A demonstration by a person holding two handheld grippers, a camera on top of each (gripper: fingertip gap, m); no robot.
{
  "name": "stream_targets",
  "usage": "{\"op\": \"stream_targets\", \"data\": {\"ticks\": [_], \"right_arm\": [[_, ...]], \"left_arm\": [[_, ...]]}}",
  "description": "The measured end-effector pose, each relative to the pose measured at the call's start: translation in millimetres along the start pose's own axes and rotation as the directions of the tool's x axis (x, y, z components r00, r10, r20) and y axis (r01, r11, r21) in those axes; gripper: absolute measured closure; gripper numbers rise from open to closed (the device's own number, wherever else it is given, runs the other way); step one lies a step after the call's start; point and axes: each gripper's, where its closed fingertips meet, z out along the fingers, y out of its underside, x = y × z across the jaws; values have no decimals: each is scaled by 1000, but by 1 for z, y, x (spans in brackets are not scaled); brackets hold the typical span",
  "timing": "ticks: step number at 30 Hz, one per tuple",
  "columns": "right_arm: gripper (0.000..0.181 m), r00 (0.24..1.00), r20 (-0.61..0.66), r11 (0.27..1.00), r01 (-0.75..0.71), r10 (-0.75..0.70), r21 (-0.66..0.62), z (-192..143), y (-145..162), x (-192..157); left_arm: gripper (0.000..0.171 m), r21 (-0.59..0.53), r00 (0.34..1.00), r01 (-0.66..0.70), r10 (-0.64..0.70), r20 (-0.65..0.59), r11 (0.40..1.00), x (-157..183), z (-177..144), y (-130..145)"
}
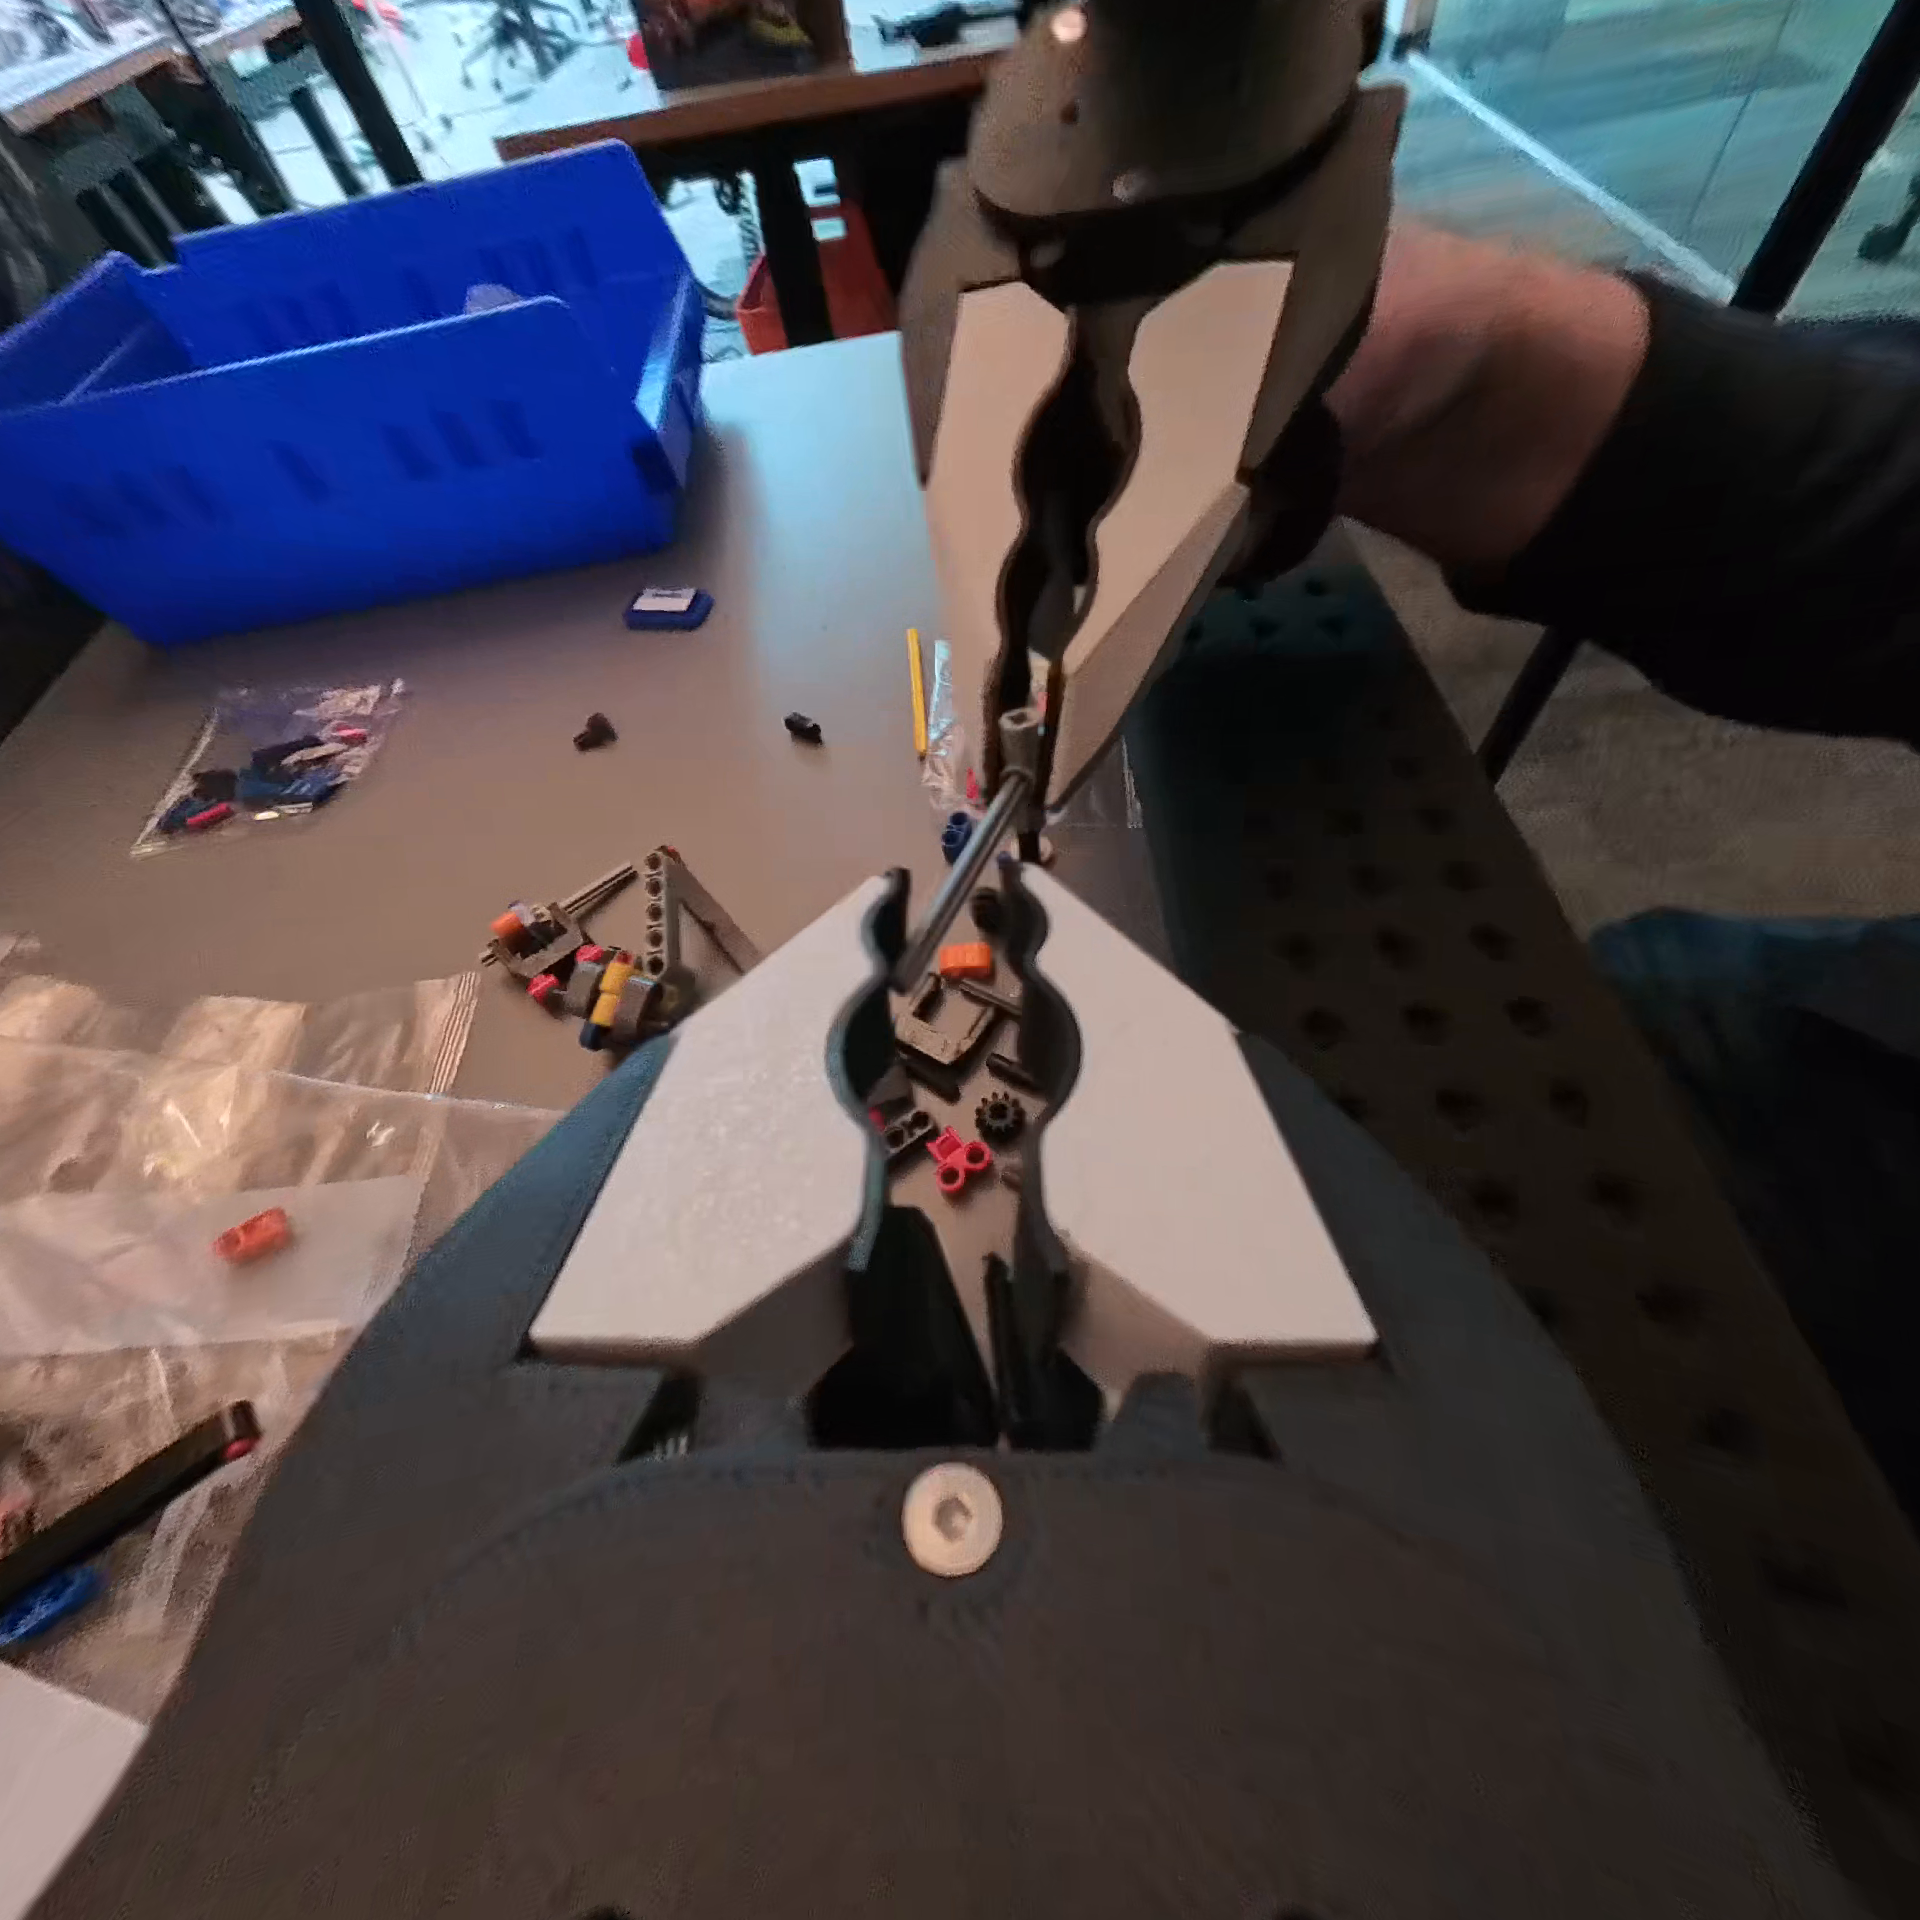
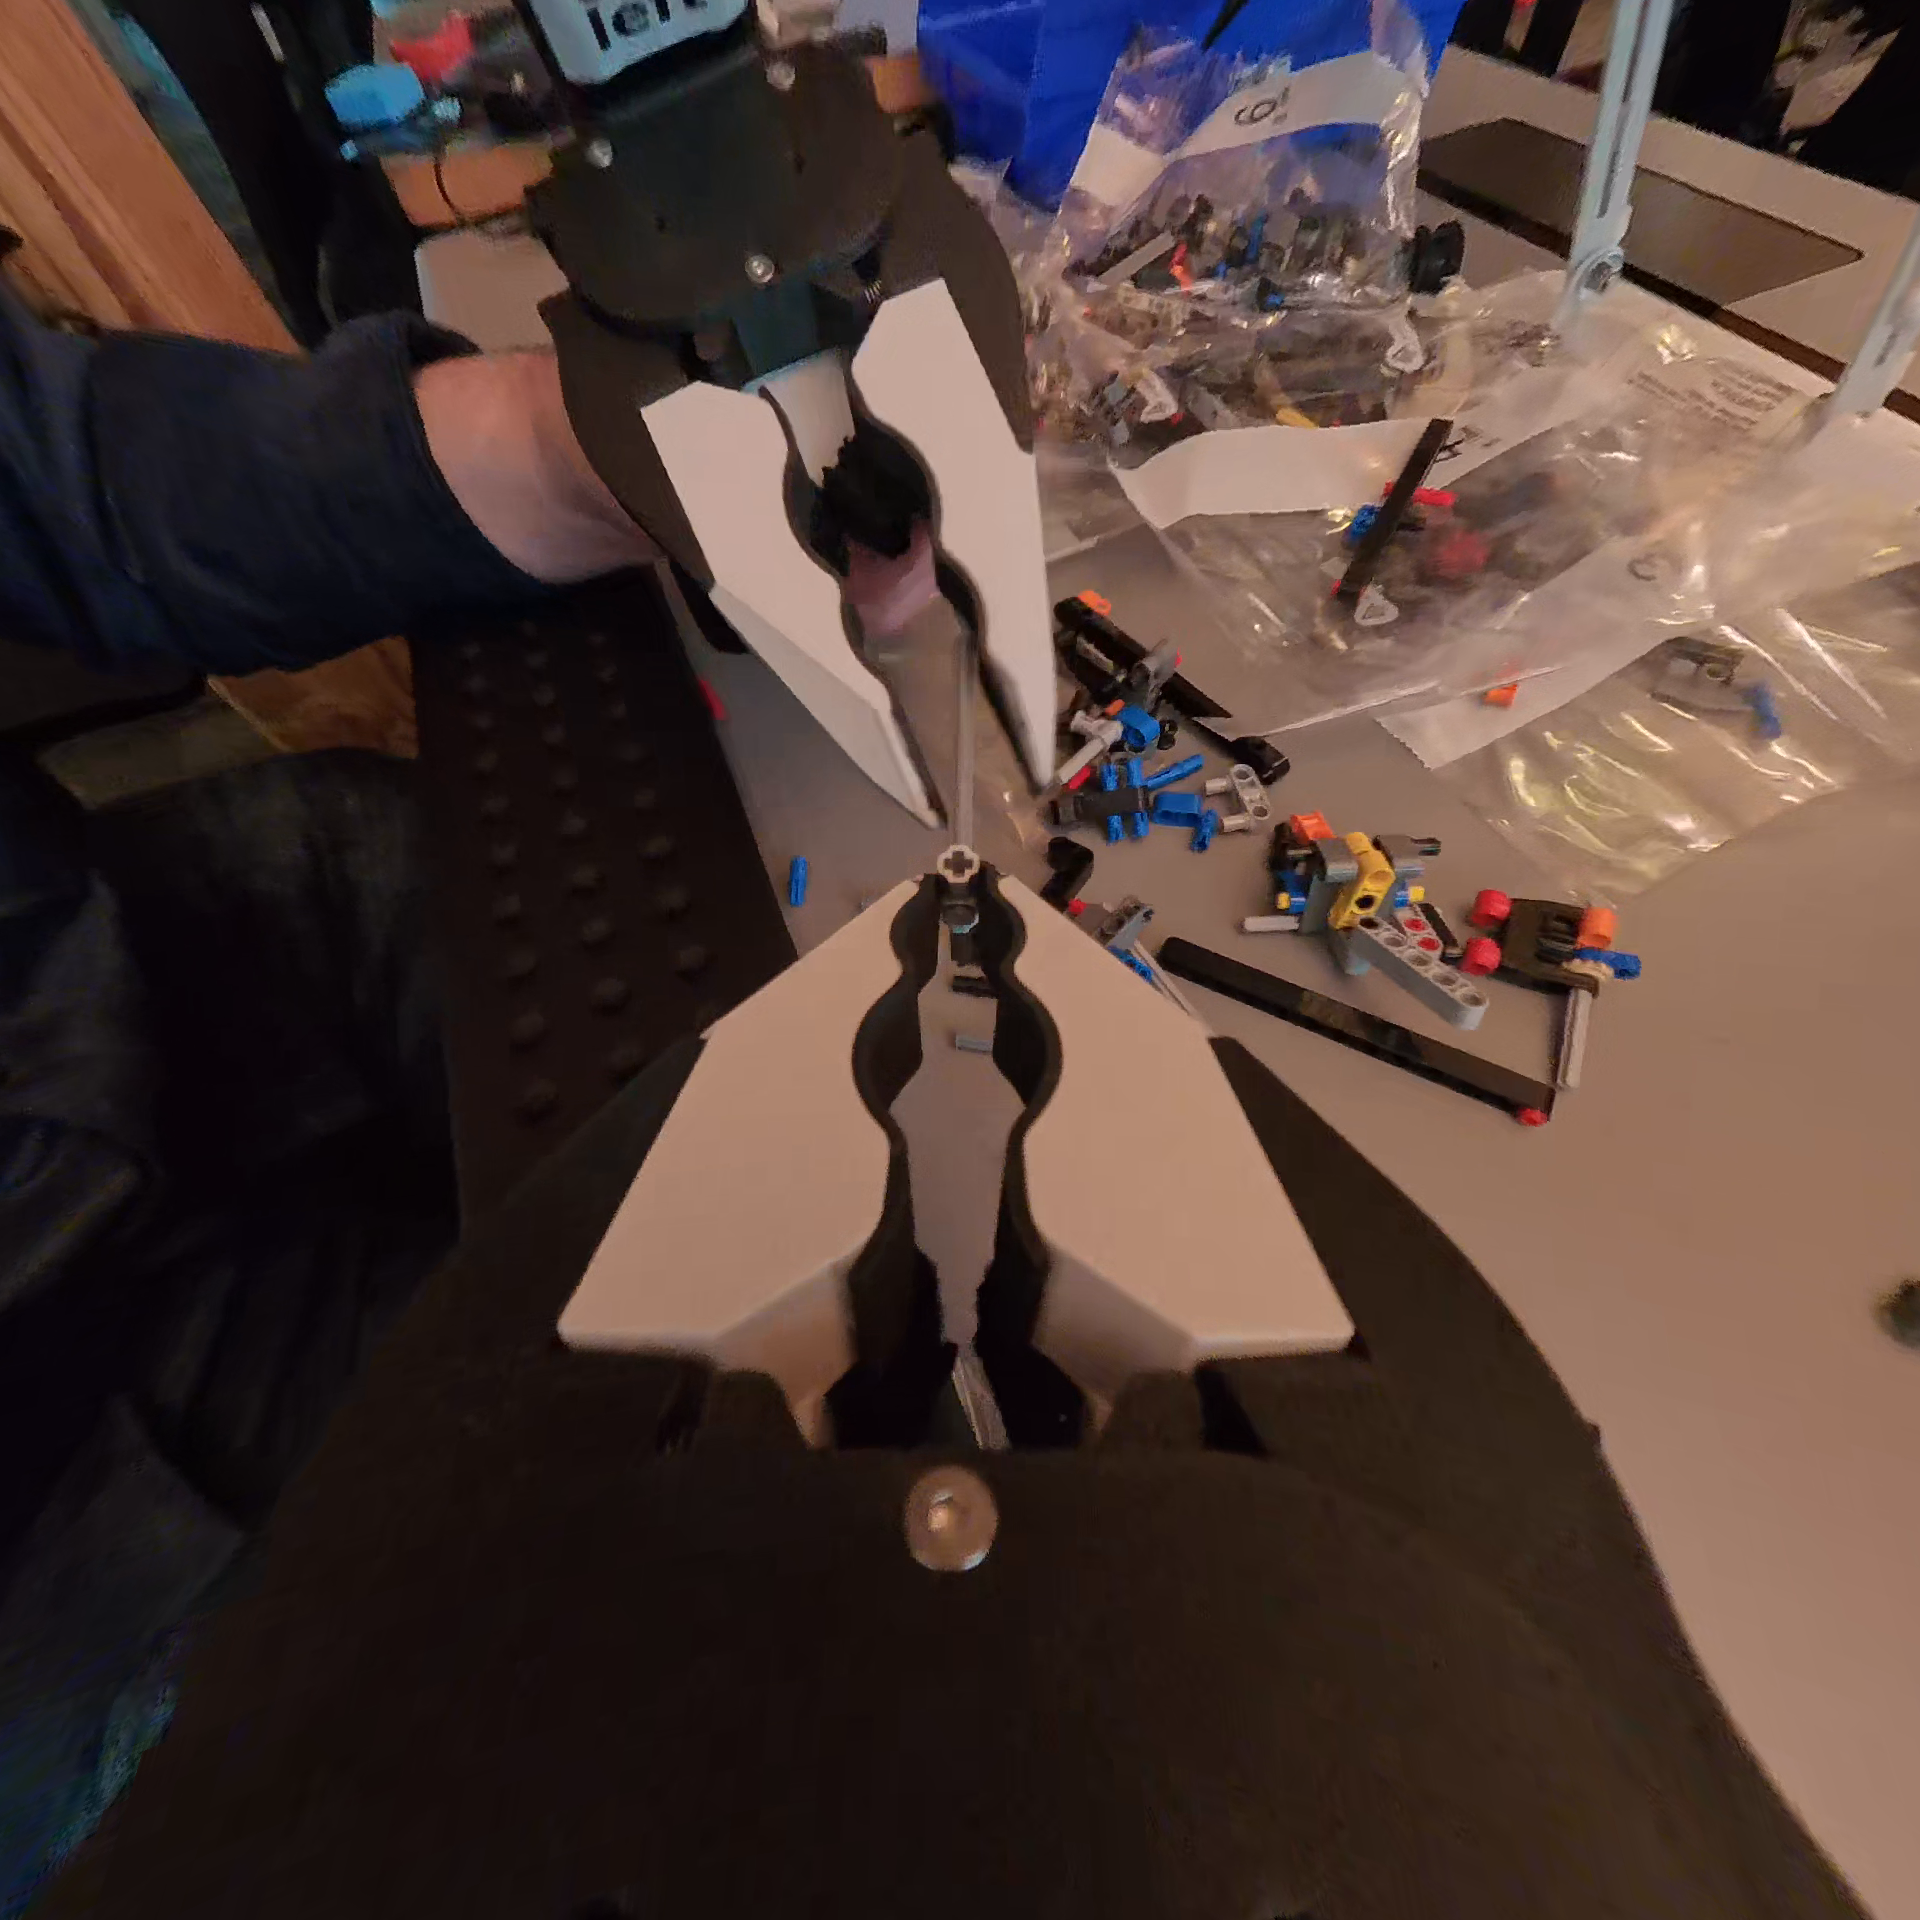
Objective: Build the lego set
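— While the left gripper (image 1: 951, 914) is clenched on the near end of a thin grey axle (image 1: 961, 883), where does the far end go?

— Toward 12 o'clock, into a small grey connector (image 1: 1018, 740) clamped at the tips of the right gripper (image 1: 1023, 769). From the right wrist view the connector (image 2: 957, 864) shows its cross-shaped hole end-on, just past that gripper's (image 2: 957, 883) tips, with the axle (image 2: 964, 727) running on into the left gripper (image 2: 971, 800).

— And the half-built lego assembly (image 1: 613, 956)?

— At 9 o'clock of the left gripper, lying on the grey surface (image 1: 468, 810), loose pieces near it.

— Containers?

— A blue bin (image 1: 343, 416) at 10 o'clock, contents hidden. A small clear bag (image 1: 270, 769) of dark and blue pieces lies before it. In the right view, a big clear bag (image 2: 1226, 260) of mixed parts sits at 1 o'clock.
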Motion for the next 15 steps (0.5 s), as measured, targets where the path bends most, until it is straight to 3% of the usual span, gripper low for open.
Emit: {"op": "stream_targets", "data": {"ticks": [3,5,11,15], "right_arm": [[176,999,-24,998,31,-32,-48,6,1,0],[175,999,-16,999,34,-34,-24,5,-5,-1],[176,997,8,996,72,-72,55,1,-21,-10],[176,997,-6,995,74,-74,68,2,-21,-10]], "left_arm": [[165,-4,999,-27,27,-23,1000,6,1,1],[169,58,999,-2,5,-52,998,11,-3,-9],[167,194,985,114,-85,-150,974,16,-14,-29],[157,210,986,110,-80,-149,972,18,-11,-32]]}}
